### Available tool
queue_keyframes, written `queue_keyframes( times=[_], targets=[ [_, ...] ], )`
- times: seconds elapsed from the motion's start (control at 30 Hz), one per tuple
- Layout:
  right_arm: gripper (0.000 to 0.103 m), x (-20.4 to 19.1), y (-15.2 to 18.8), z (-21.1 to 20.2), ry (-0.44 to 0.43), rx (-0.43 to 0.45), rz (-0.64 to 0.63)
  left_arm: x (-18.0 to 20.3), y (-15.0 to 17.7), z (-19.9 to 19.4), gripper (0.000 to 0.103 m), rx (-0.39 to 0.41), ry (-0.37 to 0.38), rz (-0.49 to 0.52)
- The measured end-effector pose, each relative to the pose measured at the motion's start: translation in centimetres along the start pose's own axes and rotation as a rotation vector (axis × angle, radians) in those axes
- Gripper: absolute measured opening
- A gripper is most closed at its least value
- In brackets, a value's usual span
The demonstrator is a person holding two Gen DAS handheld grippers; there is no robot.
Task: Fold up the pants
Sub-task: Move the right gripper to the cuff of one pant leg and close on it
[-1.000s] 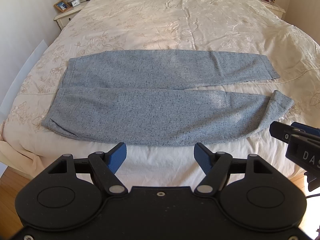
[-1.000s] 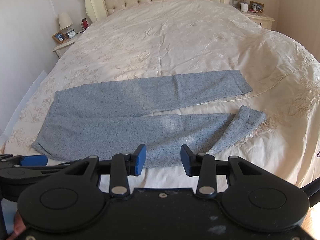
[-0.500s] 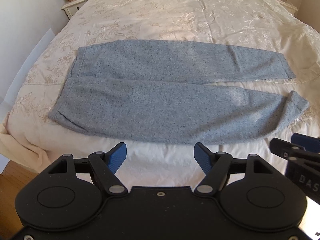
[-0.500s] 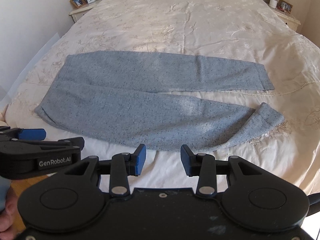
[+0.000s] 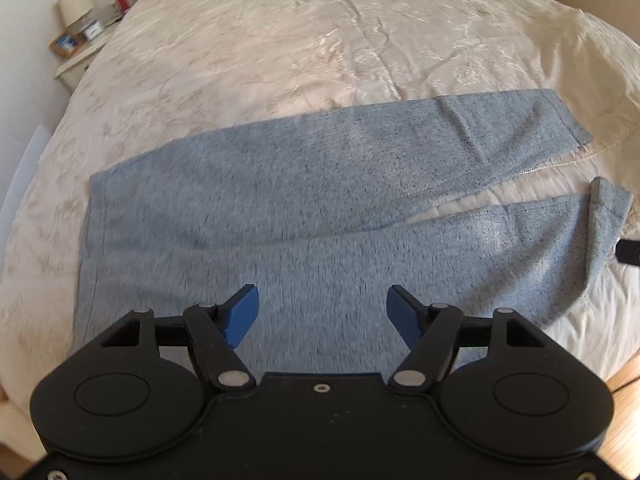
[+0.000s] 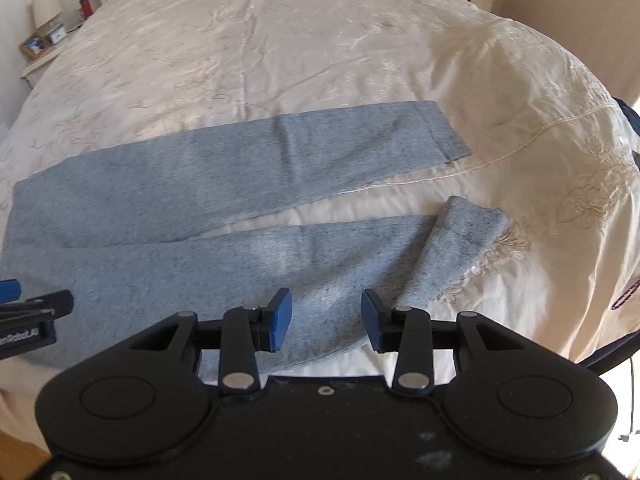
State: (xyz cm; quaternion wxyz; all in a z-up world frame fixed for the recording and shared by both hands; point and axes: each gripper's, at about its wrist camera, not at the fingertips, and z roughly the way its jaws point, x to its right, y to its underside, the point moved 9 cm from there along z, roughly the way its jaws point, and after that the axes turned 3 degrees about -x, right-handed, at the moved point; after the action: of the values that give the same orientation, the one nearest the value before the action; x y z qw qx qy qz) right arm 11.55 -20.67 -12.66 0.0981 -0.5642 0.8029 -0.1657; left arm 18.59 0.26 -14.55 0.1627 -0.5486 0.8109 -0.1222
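The grey-blue knitted pants (image 5: pixel 304 208) lie flat across the near part of the cream embroidered bedspread (image 5: pixel 320 40), leaving open cover beyond them and a bare strip between the two legs. The near leg's cuff (image 6: pixel 464 236) is folded back on itself, a low hump. A small white nightstand (image 5: pixel 76 66) stands left of the bed, well apart from the pants.

We read only one bit of lettering: at the far left edge of the right wrist view, the black body of the left gripper (image 6: pixel 24 322) carries white print, cut off by the frame, showing roughly "enRobot.AI"; nothing legible elsewhere
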Motion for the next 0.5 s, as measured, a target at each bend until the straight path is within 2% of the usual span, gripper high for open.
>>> queue_keyframes(
  times=[0.1, 0.27, 0.33, 0.4, 0.5],
  targets=[
    [0.041, 1.7, -1.1, 1.9, 0.044, -0.017, 0.089, 0.2, -1.2, 1.2, 0.073, 0.007, 0.015, 0.051],
    [0.041, 4.6, -2.7, 2.7, 0.096, 0.110, 0.272, 0.4, -2.1, 3.0, 0.073, 0.006, 0.062, 0.062],
    [0.041, 5.7, -3.1, 3.4, 0.124, 0.127, 0.330, 0.6, -1.8, 3.8, 0.072, -0.023, 0.068, 0.065],
    [0.041, 6.6, -3.3, 4.9, 0.169, 0.099, 0.337, 0.8, -1.3, 4.6, 0.066, -0.054, 0.081, 0.069],
    [0.041, 7.5, -3.7, 7.3, 0.215, 0.072, 0.289, 1.0, -0.7, 5.0, 0.066, -0.067, 0.074, 0.052]
  ],
)
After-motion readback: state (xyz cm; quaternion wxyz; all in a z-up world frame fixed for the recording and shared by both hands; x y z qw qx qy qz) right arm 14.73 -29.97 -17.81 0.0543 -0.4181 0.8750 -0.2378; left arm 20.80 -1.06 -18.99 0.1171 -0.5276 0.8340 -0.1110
